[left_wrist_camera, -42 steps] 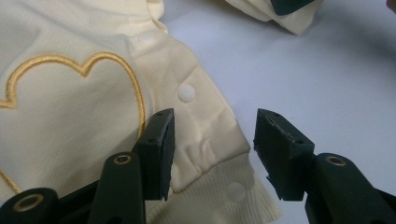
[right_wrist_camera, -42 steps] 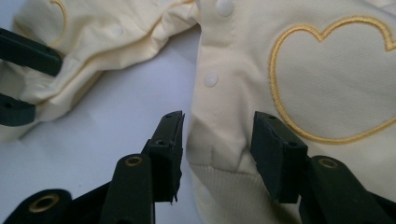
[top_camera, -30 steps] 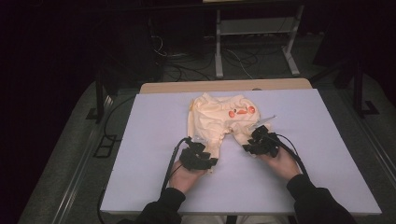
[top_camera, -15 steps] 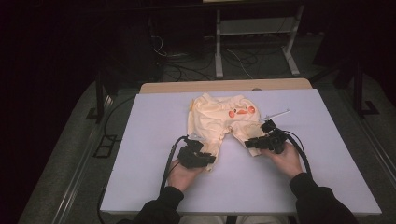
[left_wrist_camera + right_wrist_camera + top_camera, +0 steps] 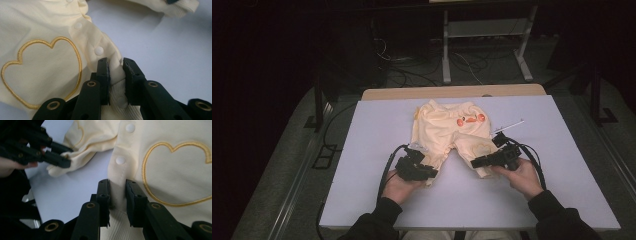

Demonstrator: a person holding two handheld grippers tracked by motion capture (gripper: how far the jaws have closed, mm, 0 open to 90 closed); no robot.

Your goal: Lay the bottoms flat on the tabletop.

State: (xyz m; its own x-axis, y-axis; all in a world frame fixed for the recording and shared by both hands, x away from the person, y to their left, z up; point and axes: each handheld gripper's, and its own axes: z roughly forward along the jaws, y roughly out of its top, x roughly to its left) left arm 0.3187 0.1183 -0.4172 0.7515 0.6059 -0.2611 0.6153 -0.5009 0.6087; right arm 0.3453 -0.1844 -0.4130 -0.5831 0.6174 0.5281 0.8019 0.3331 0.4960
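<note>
Both tongs, left (image 5: 426, 172) and right (image 5: 478, 162), have just closed, each pinching a leg cuff of the yellow pants (image 5: 447, 131), ready to lift or fold.

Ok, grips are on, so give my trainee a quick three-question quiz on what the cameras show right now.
1. True or false: the left gripper is clamped on a leg cuff of the yellow baby trousers.
2. What is embroidered in gold thread on the trouser leg beside the right gripper?
A. a star
B. a heart outline
C. a letter
3. What surface do the trousers lie on?

Key
1. True: fabric is pinched between its pads.
2. B
3. The pale lilac table top, with the waist at the far side and both legs towards the person.
</note>
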